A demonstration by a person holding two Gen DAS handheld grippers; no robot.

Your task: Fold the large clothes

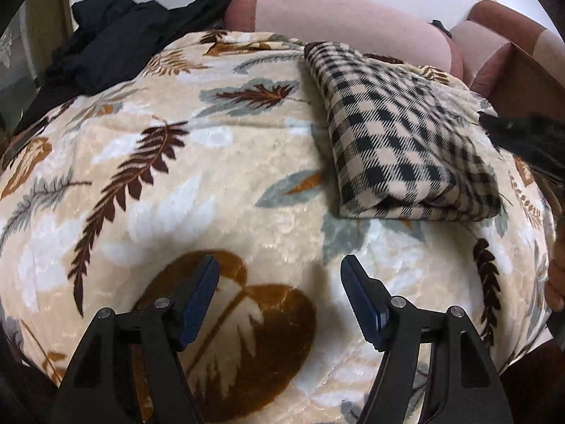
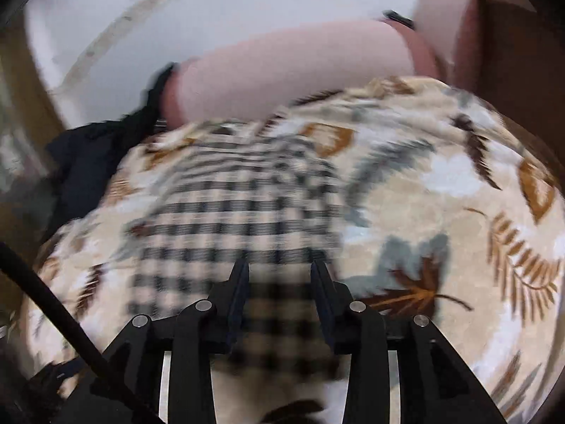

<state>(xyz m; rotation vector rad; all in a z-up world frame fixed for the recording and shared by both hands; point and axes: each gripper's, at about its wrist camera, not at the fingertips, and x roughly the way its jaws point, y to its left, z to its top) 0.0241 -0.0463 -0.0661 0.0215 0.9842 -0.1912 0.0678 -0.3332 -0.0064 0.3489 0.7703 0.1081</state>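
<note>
While I hold both grippers over the bed, this is how things read:

Checked garment: the black-and-cream checked garment (image 1: 399, 134) lies folded into a compact rectangle on the leaf-print blanket (image 1: 176, 183), toward the right side and near the pink pillows (image 1: 339, 14). Its layered edge faces me, so I judge this piece folded and set aside to keep the middle free.

Left gripper: the left gripper (image 1: 279, 295) hangs over bare blanket, well apart from the checked piece. Its fingers (image 1: 199, 296) stand wide apart with nothing between them, ready for a fresh pinch.

Right gripper: the right gripper (image 2: 279, 289) sits directly above the near end of the folded piece. Its fingers (image 2: 238, 293) are partly spread, and only the checked cloth below shows through the gap. This view is smeared by motion, but I see no fabric caught on the pads, so I take it as a release.

Next garment: dark clothes (image 1: 116, 39) are heaped at the far left edge of the bed, beside the pillows. I judge that heap the next work.

Risk: the plush blanket could snag in a low pinch.
</note>
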